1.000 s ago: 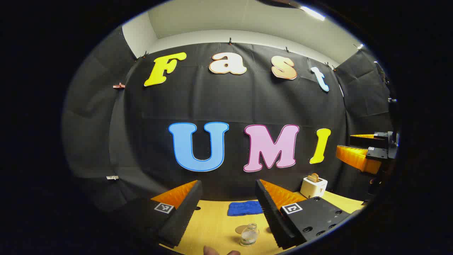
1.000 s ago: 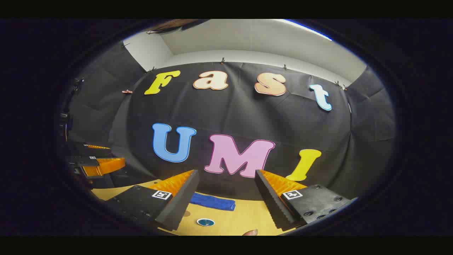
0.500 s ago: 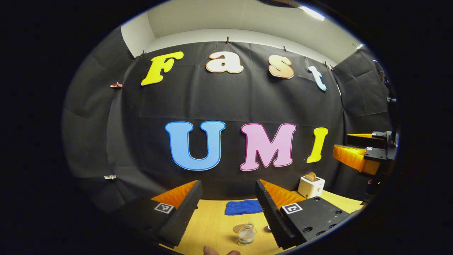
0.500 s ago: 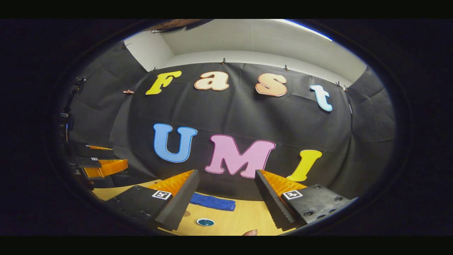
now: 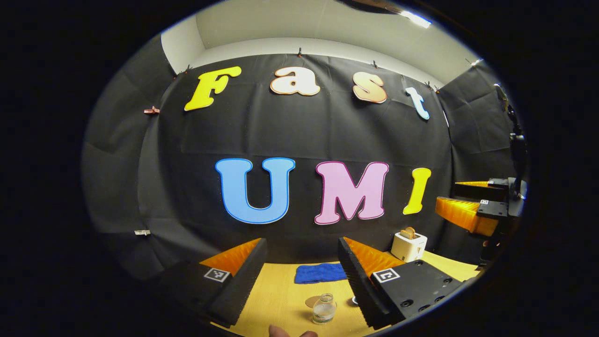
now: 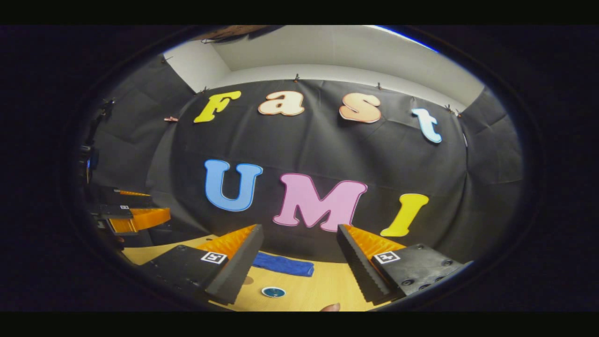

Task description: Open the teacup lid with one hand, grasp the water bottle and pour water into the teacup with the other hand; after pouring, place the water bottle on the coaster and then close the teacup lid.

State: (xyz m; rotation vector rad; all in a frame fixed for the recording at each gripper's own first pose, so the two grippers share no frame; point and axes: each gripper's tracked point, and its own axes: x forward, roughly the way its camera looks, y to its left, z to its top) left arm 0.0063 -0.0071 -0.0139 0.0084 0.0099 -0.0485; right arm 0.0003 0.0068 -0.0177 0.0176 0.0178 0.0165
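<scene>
Both views have tilted a little downward. The left gripper point(image 5: 302, 262) and right gripper point(image 6: 299, 255) hang spread and empty; the water bottle point(image 5: 324, 309) at 6 o'clock is untouched, so nothing is done yet.

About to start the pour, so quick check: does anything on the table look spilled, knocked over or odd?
Nothing stands out. The water bottle stands upright on the table, the blue cloth lies flat behind it, and the toaster sits squarely at the far side. No spill shows.
</scene>
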